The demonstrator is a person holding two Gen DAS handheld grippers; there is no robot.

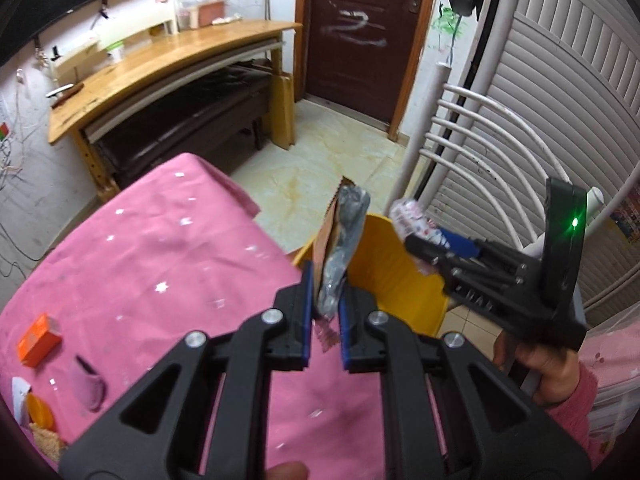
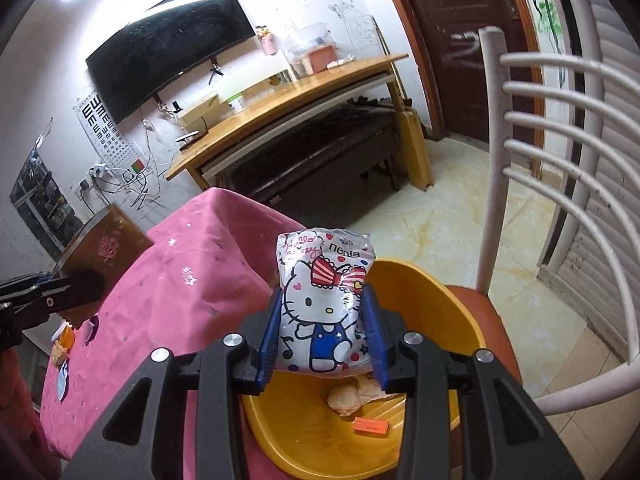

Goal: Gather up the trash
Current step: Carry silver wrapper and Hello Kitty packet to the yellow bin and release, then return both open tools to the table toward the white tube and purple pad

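Note:
My left gripper (image 1: 324,312) is shut on a crinkled grey foil wrapper (image 1: 346,232) with a brown side. It holds the wrapper upright at the table's edge, just beside the yellow basin (image 1: 396,268). My right gripper (image 2: 323,332) is shut on a white cartoon-cat packet (image 2: 324,300), whose sides touch both blue pads. The packet hangs over the yellow basin (image 2: 444,296). In the left wrist view the right gripper (image 1: 416,246) reaches in from the right with the packet (image 1: 408,216) above the basin's far rim. Inside the basin lie crumpled paper (image 2: 348,396) and a small orange box (image 2: 370,426).
The basin sits on a red-seated chair with a white barred back (image 2: 560,128). The pink-clothed table (image 1: 160,264) carries an orange box (image 1: 38,338), a purple scrap (image 1: 90,386) and an orange lid (image 1: 40,412). A wooden desk (image 1: 168,64) and a brown door stand beyond.

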